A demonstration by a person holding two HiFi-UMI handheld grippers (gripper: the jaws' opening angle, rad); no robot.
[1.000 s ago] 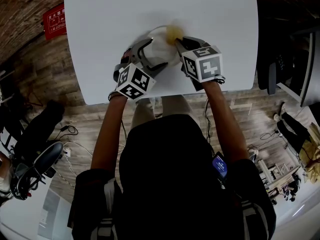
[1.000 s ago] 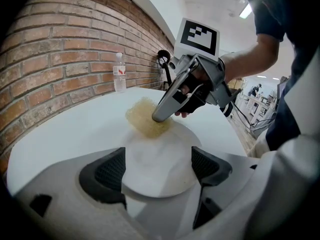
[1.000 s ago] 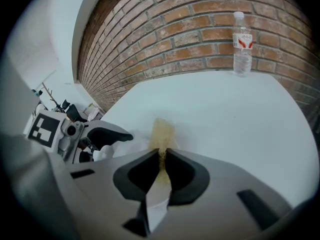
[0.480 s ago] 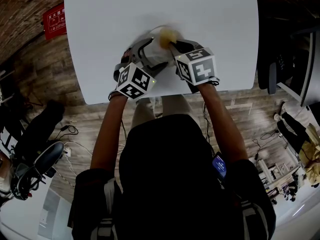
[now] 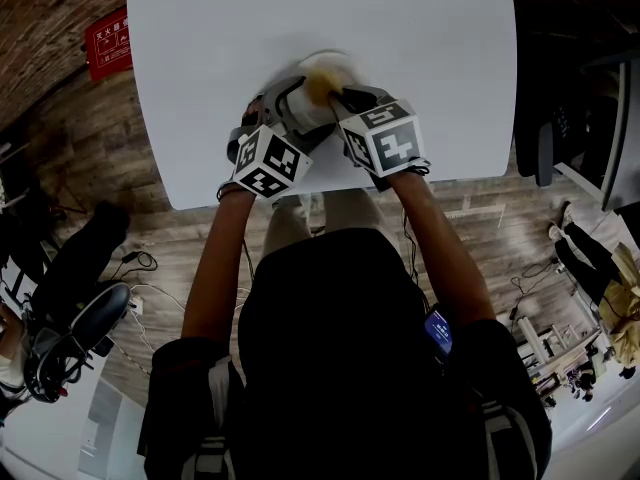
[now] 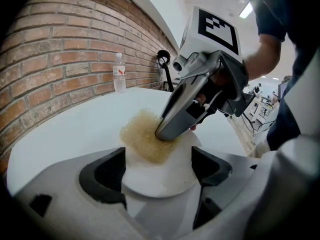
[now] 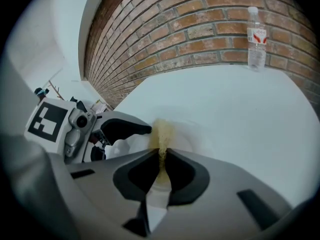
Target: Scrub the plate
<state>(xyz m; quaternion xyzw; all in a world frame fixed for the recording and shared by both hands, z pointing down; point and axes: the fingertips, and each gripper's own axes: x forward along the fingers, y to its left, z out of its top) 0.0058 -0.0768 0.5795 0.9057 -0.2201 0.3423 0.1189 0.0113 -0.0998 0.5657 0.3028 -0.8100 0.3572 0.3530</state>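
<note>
A small white plate (image 6: 160, 176) lies on the white table, its near edge between the jaws of my left gripper (image 6: 159, 170), which is shut on it; in the head view the plate (image 5: 312, 108) shows between the two grippers. A yellow sponge (image 6: 144, 140) rests on the plate's upper face. My right gripper (image 7: 161, 161) is shut on the sponge (image 7: 162, 134) and presses it onto the plate (image 7: 192, 140). In the head view the sponge (image 5: 320, 83) sits at the tip of the right gripper (image 5: 338, 93), with the left gripper (image 5: 288, 118) just to its left.
The white table (image 5: 300, 18) stretches away beyond the plate. A clear water bottle (image 7: 256, 39) stands at the table's far edge against a brick wall (image 6: 60, 49). The table's near edge runs just behind both grippers, with wooden floor (image 5: 150, 238) below.
My right gripper has slid the sponge leftward across the plate, from its right rim toward its middle. The left gripper and the plate have stayed put.
</note>
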